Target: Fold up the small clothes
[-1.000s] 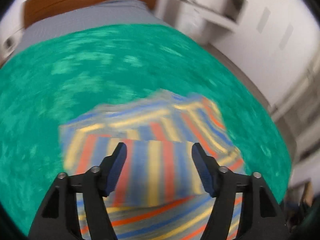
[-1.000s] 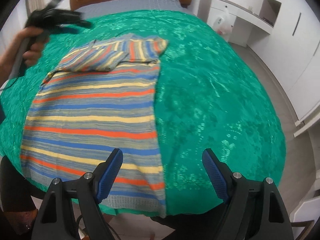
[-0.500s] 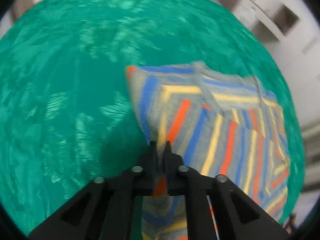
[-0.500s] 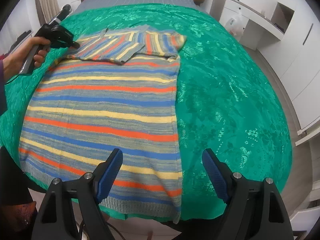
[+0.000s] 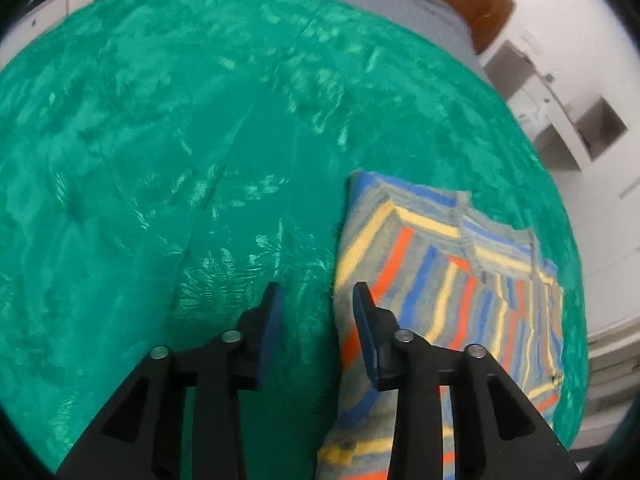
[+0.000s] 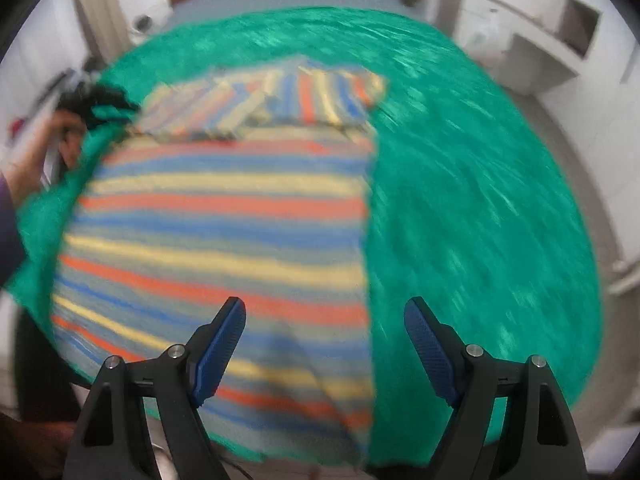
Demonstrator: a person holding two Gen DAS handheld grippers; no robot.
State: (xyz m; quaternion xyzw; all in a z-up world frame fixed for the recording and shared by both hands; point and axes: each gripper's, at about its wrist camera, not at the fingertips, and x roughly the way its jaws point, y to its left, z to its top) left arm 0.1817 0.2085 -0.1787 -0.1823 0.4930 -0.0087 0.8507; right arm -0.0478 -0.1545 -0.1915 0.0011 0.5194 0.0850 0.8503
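Left hand-held gripper (image 5: 316,304) is hovering partly open, gripping nothing, just left of the striped sweater (image 5: 448,300). Right hand-held gripper (image 6: 324,320) is hanging wide open and empty at lower centre, over the blurry sweater's hem on the green bedspread (image 6: 480,184).

Even indoor light, fisheye-warped edges; right view motion-blurred (heavily)

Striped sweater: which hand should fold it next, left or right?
Probably the right. The right gripper hangs open just above the striped sweater near its bottom hem. The left gripper is open too, but mostly over the green bedspread beside the folded sleeve.
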